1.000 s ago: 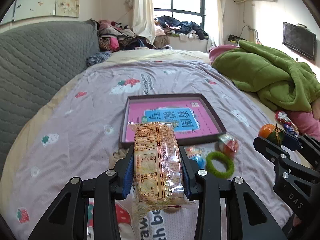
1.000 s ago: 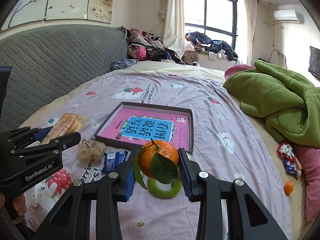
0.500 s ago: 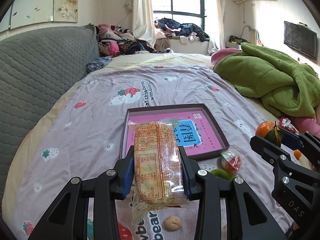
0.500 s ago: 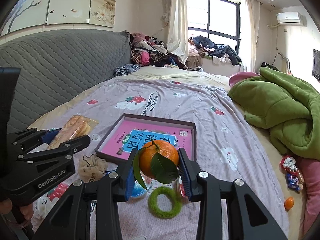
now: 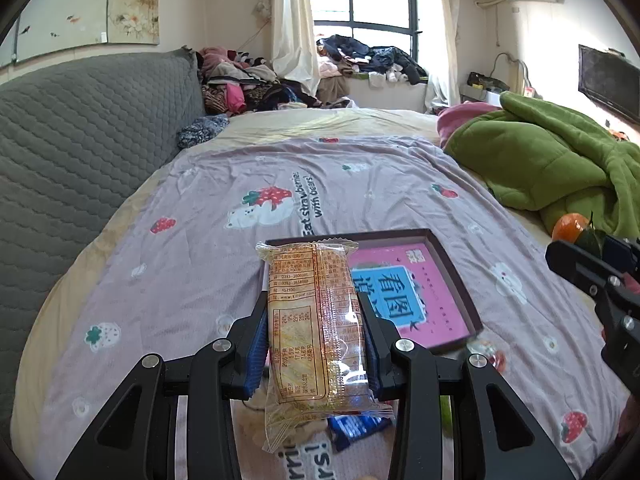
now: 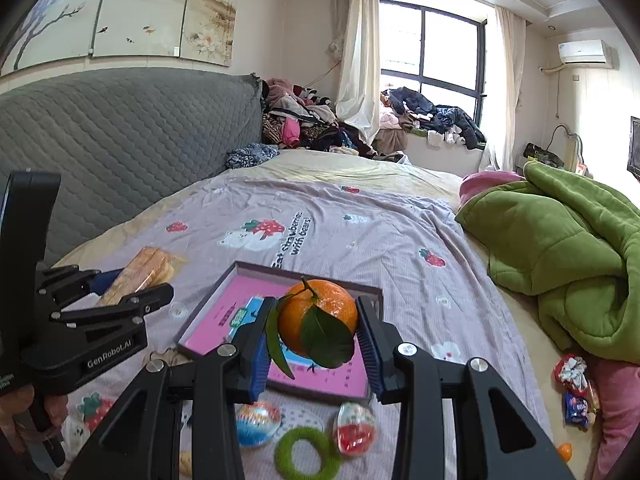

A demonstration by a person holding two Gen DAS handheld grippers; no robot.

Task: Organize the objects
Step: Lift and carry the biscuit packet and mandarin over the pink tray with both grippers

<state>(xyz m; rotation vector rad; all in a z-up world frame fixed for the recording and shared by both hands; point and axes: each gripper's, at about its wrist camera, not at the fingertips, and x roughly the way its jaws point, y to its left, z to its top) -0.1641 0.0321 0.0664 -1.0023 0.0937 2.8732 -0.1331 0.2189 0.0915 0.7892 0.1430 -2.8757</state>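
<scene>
Since both loads seem bound for the tray (image 6: 376,294), the left gripper (image 5: 316,344) clamps a snack packet (image 5: 316,320) (held lengthwise) above its near-left corner, while the right gripper (image 6: 316,336) pinches a leafy mandarin (image 6: 318,316) over it.

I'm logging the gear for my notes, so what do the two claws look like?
Both claws, left claw and right claw, are matte black angular frames with silver screws and ribbed blue pads. White "GenRobot.AI" lettering marks the left claw's side. No sleeves or cables show.
</scene>
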